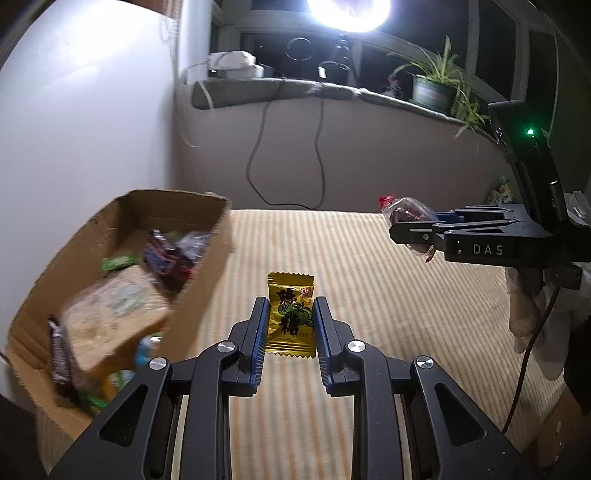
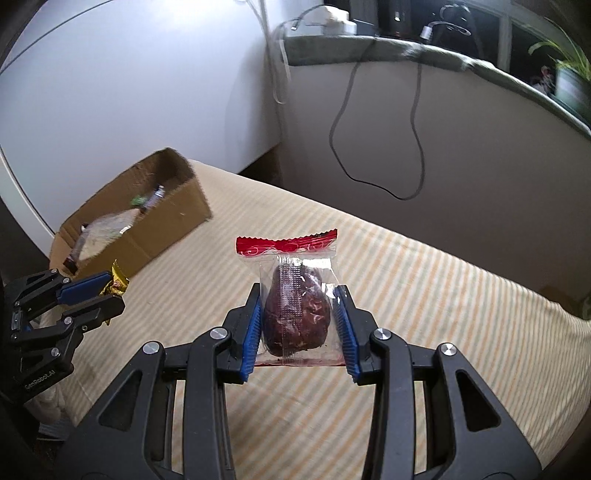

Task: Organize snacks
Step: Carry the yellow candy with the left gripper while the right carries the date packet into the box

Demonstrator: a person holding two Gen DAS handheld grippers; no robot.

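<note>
My left gripper point(image 1: 290, 306) is shut on a yellow candy packet point(image 1: 291, 310) with black characters, held above the striped bed cover. In the right wrist view that gripper point(image 2: 110, 293) shows at the left edge with the gold packet point(image 2: 117, 283) sticking out. My right gripper point(image 2: 300, 295) is shut on a clear wrapper with a red top strip and a dark red dried fruit point(image 2: 297, 314) inside. From the left wrist view the right gripper point(image 1: 397, 225) comes in from the right, holding the same red-topped wrapper point(image 1: 404, 208). An open cardboard box point(image 1: 177, 206) with several snacks stands to the left.
The striped bed cover point(image 1: 369, 295) stretches between the box and the right side. A white wall point(image 1: 85, 110) rises behind the box point(image 2: 173, 218). A ledge point(image 1: 295, 90) with a plant pot point(image 1: 432, 92), devices and hanging cables runs along the back, under a bright lamp point(image 1: 349, 11).
</note>
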